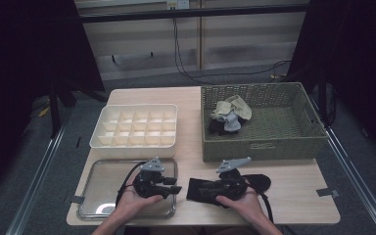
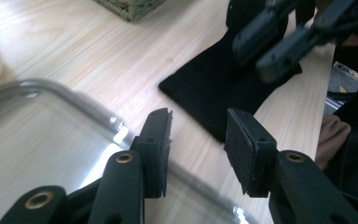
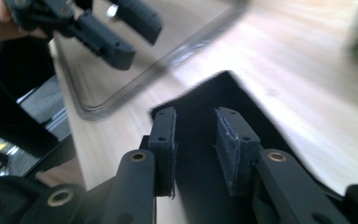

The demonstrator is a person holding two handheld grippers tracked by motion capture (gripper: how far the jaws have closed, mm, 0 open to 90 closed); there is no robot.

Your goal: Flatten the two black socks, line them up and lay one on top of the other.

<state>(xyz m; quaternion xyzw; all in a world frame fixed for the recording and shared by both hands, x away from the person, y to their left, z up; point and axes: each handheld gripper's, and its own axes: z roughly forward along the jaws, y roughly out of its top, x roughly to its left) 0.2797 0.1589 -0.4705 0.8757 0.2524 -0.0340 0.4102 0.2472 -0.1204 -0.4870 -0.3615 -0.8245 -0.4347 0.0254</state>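
Two grippers work low at the counter's [image 1: 293,191] near edge, both with fingers apart. One black sock [image 1: 203,188] lies flat there, just right of the metal tray [image 1: 98,188]. Right gripper [image 3: 195,140] hovers over the sock, left gripper [image 2: 198,140] above the tray's corner, aimed at the sock.

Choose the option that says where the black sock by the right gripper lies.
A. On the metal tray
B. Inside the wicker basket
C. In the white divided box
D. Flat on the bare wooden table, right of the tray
D: the black sock lies flat on the table, between the metal tray and the table's right edge, under the right gripper, whose open fingers hang over it.
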